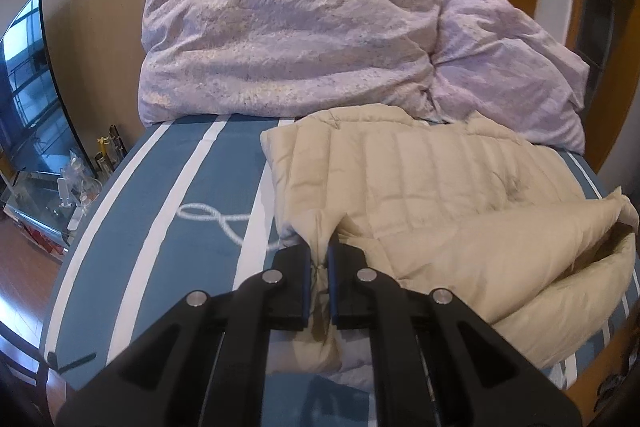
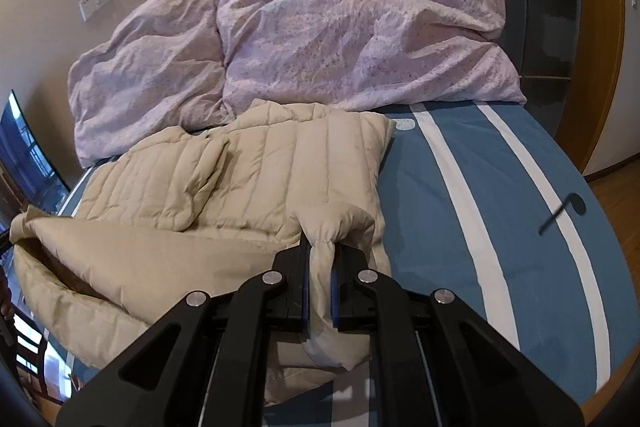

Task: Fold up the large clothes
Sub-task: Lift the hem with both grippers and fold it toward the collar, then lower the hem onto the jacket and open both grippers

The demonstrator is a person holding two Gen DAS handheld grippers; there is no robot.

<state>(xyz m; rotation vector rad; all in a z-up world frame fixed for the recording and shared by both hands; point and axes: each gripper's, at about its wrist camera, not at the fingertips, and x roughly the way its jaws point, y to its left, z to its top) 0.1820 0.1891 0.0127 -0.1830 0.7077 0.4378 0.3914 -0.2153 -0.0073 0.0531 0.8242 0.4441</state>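
Note:
A beige quilted down jacket (image 1: 432, 183) lies spread on the blue and white striped bed sheet (image 1: 168, 195). My left gripper (image 1: 319, 259) is shut on the jacket's near left edge, with fabric pinched between the blue pads. In the right wrist view the same jacket (image 2: 280, 171) stretches away to the left, and my right gripper (image 2: 320, 263) is shut on a bunched fold at its near right edge. The near hem sags between the two grips in a long fold (image 2: 132, 259). Both held edges are raised off the sheet.
A crumpled lilac duvet (image 1: 288, 39) is heaped along the wall behind the jacket. A television (image 1: 28, 87) and a low stand with small items sit left of the bed. A dark headboard (image 2: 536, 27) and wooden door frame are at right. Bare sheet (image 2: 500, 195) lies right of the jacket.

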